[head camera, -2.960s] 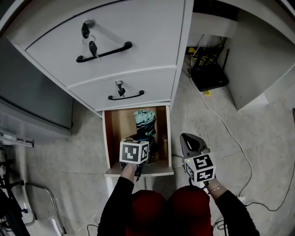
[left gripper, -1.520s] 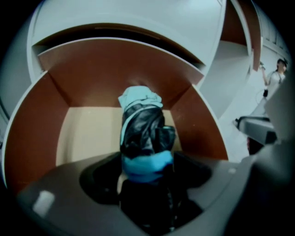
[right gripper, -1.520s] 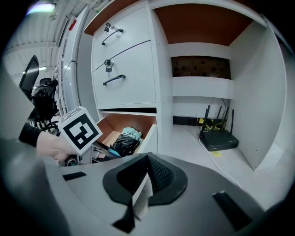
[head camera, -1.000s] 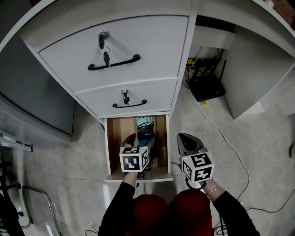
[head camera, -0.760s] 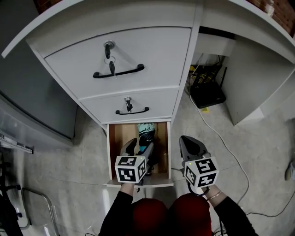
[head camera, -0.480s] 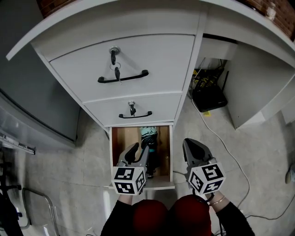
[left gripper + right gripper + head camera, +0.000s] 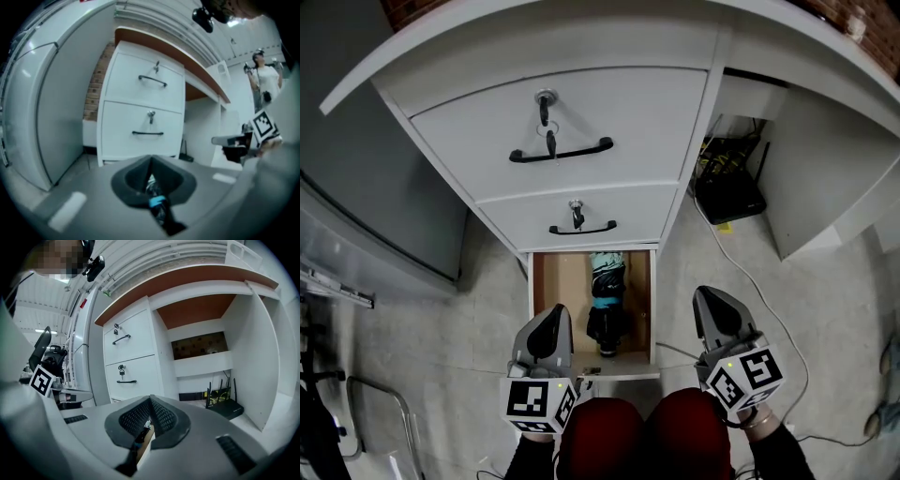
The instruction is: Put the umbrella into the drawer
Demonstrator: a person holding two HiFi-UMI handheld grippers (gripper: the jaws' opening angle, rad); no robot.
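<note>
Okay, left claw (image 7: 556, 311) had its jaws pressed together with nothing in them. Right claw (image 7: 709, 294) was likewise closed and empty. Both hung above the floor (image 7: 825, 309), apart from each other. Just beyond and between them, the bottom drawer (image 7: 546, 286) stood pulled out. The umbrella (image 7: 607, 302) lay folded inside it, lengthwise, teal fabric toward the back and a dark end toward the front, possibly the handle. Neither claw touched it. Above sat the middle drawer (image 7: 628, 211), closed, with a key (image 7: 577, 214) in its lock, then the top drawer (image 7: 628, 112). Farther right, a black router (image 7: 729, 192) sat under the table (image 7: 581, 37).
</note>
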